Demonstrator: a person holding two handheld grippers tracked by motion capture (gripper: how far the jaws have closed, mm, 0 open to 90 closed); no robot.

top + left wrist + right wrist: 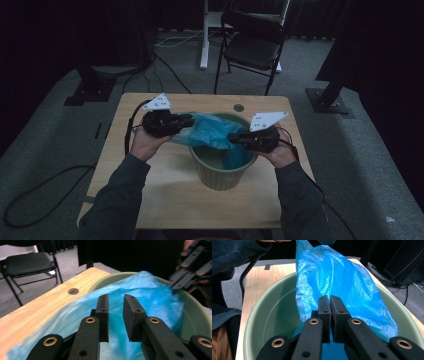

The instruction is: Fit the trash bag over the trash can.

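A crumpled blue plastic bag (pixel 210 127) lies across the mouth of a green bin (pixel 220 180) in the middle of the wooden table, its left end trailing onto the tabletop. My left gripper (pixel 191 120) is at the bag's left end. In the left gripper view its jaws (pixel 116 307) stand apart just over the bag (pixel 150 295), with nothing pinched between them. My right gripper (pixel 232 137) reaches over the bin's right rim. In the right gripper view its jaws (pixel 329 305) are pressed together on the bag (pixel 332 272), above the bin's hollow (pixel 274 312).
The table (pixel 165 200) has a round cable hole (pixel 239 107) near its far edge. Behind it stand a black folding chair (pixel 252 45) and a white desk leg (pixel 205 35). Cables run over the grey carpet, and dark stand bases sit at both sides.
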